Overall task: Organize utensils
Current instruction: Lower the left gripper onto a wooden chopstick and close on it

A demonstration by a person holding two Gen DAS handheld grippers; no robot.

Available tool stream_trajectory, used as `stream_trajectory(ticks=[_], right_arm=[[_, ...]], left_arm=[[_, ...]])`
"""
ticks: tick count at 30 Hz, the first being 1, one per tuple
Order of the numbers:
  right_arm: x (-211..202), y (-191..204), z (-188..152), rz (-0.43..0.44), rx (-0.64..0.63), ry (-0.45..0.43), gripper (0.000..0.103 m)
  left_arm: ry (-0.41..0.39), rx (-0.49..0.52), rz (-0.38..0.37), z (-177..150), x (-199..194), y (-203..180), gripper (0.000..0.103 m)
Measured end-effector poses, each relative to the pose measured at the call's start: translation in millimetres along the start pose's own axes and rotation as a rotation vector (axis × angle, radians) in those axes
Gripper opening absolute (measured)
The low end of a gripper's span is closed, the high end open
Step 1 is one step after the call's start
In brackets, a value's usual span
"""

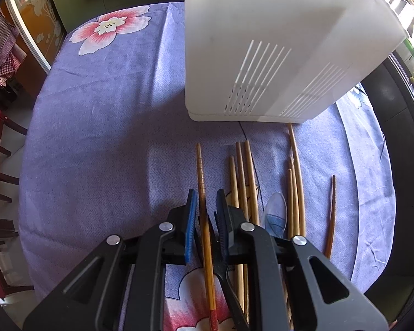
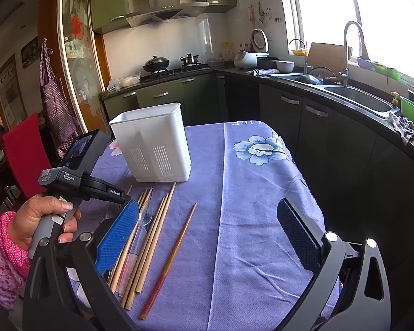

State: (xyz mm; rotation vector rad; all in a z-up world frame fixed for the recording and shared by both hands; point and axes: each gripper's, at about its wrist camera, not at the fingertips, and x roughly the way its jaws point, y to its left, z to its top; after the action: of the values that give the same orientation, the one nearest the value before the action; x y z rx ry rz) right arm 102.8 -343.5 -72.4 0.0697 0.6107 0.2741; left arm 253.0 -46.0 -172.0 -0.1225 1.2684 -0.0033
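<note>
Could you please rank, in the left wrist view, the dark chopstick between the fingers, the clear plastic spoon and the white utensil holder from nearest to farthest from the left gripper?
1. Dark chopstick, between the left gripper fingers.
2. Clear plastic spoon, just to its right.
3. White utensil holder, ahead on the tablecloth.

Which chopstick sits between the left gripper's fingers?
Start at the white slotted plastic utensil holder on the purple floral tablecloth. Nearer lies a row of bamboo chopsticks. It is the leftmost, a darker brown chopstick with a red end, lying apart between the left gripper pads.
</note>
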Motion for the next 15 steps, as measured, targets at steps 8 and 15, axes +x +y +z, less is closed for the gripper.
stream_trajectory(ticks=[8,15], right_arm=[[38,8,17,0.049,-0.04,0.159,0.099],[129,23,17,0.069,-0.044,0.513,0.099]], left_arm=[[-0.018,0.014,-0.012,0,-5,0,0.006],[-0.078,0.033,-0.039,-4,-29,1,0.006]])
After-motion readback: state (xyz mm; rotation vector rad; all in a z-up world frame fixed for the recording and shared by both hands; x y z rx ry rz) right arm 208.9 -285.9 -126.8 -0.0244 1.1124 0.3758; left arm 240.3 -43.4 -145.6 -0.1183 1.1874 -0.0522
